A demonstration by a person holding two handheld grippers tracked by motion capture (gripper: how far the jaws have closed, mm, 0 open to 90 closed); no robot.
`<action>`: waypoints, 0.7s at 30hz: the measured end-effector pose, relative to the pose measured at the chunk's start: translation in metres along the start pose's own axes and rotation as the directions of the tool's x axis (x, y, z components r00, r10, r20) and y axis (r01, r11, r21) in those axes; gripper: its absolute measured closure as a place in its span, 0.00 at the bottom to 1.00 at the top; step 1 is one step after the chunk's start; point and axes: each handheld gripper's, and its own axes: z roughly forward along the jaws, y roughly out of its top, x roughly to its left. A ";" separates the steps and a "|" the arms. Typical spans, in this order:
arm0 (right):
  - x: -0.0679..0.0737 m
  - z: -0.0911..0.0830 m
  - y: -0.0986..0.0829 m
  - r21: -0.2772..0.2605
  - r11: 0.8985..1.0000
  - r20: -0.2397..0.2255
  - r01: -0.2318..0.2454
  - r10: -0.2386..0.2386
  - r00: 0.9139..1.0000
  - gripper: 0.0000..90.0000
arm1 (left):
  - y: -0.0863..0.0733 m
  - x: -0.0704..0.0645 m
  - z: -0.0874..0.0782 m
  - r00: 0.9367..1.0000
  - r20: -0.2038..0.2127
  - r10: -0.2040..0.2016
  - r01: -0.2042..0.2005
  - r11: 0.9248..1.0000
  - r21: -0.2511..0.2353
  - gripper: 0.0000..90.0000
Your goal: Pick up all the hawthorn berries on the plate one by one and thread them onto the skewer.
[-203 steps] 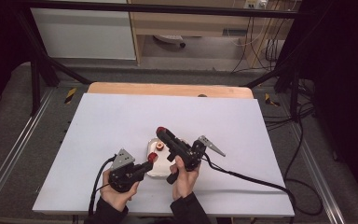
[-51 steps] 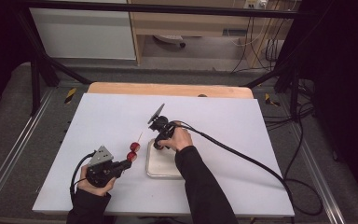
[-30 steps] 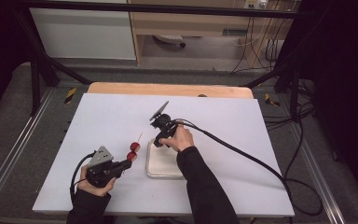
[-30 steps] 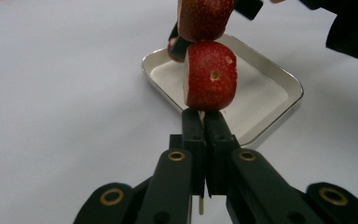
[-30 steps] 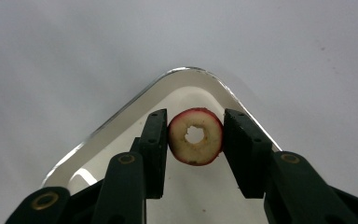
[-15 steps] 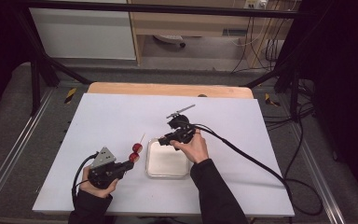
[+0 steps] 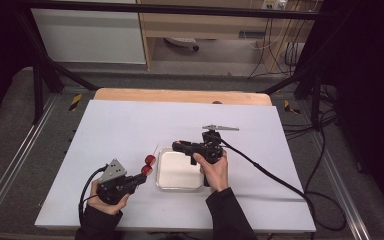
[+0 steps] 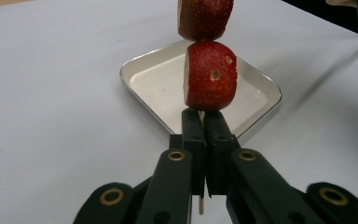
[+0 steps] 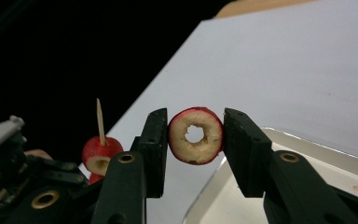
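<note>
My left gripper [image 7: 141, 176] sits near the table's front left, shut on a thin wooden skewer [image 8: 199, 113]. Two red fruit pieces [image 8: 209, 74] are threaded on the skewer, one above the other, and its bare tip [image 9: 99, 115] points up. My right gripper [image 7: 176, 145] hovers over the far left corner of the metal tray [image 7: 180, 184], pointing left toward the skewer. It is shut on a cored red fruit ring [image 9: 196, 135], whose hole faces the camera. The ring is a short way right of the skewer tip, apart from it.
The shallow square tray [image 8: 261, 88] lies on the white tabletop [image 7: 130, 125] between the two hands. A black cable [image 7: 265, 172] trails right from the right gripper. A wooden strip [image 7: 180, 95] runs along the table's far edge.
The right gripper has swung from pointing away to pointing left, and has drifted right over the tray's far edge. The left gripper with the skewer has edged slightly right.
</note>
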 end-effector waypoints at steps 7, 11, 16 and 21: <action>0.006 -0.006 -0.009 -0.162 0.986 -0.027 -0.030 0.026 0.999 0.69 | 0.002 -0.008 0.000 1.000 -0.002 -0.028 0.028 1.000 -0.011 0.98; 0.010 -0.004 -0.014 -0.254 0.967 -0.039 -0.030 0.021 0.999 0.69 | 0.003 -0.014 0.002 0.999 0.011 -0.050 0.050 0.999 -0.011 0.98; 0.015 -0.003 -0.020 -0.375 0.927 -0.058 -0.024 0.002 0.998 0.69 | 0.005 -0.020 0.003 0.996 0.031 -0.080 0.080 0.997 -0.019 0.98; 0.018 -0.002 -0.026 -0.476 0.879 -0.086 -0.027 -0.016 0.996 0.69 | 0.007 -0.024 0.007 0.995 0.038 -0.095 0.096 0.995 -0.025 0.98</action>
